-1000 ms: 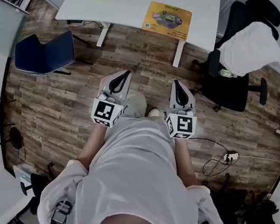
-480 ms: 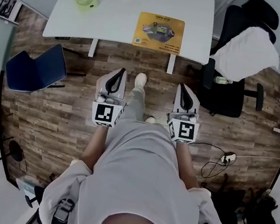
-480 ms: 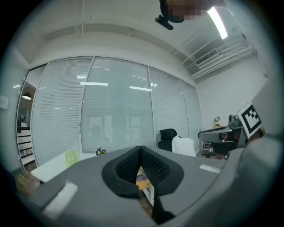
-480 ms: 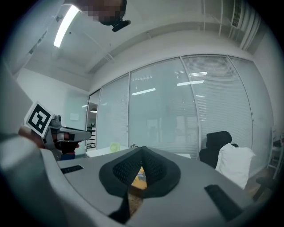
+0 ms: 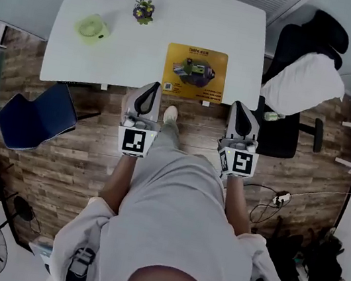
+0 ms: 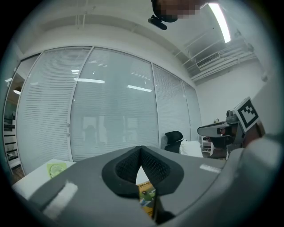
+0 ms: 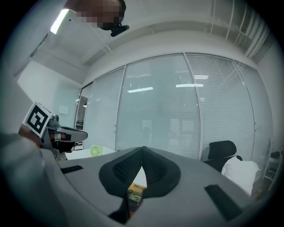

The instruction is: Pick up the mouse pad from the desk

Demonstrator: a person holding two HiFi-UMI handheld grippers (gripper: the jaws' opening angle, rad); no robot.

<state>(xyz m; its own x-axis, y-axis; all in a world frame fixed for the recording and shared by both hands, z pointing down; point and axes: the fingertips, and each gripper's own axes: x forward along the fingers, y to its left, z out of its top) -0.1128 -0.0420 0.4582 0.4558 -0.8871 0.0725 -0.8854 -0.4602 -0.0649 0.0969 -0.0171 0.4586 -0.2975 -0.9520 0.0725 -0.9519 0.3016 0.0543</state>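
A yellow mouse pad [image 5: 195, 72] with a printed picture lies flat near the front edge of the white desk [image 5: 109, 57]. My left gripper [image 5: 149, 91] is held level in front of the desk, just left of the pad, with its jaws shut and empty. My right gripper [image 5: 240, 111] is level too, just right of the pad, also shut on nothing. In the left gripper view a sliver of the mouse pad [image 6: 147, 197] shows below the closed pads [image 6: 153, 166]. The right gripper view shows the mouse pad [image 7: 134, 193] the same way.
A green round fan [image 5: 92, 27] and a small potted plant [image 5: 143, 10] stand on the desk's back left. A black office chair with a white cloth [image 5: 303, 82] is at the right, a blue chair [image 5: 35, 115] at the left. Cables and a power strip [image 5: 279, 199] lie on the wood floor.
Both grippers and the person have moved forward toward the desk; the desk and mouse pad now lie much closer, with the gripper tips at the desk's front edge.
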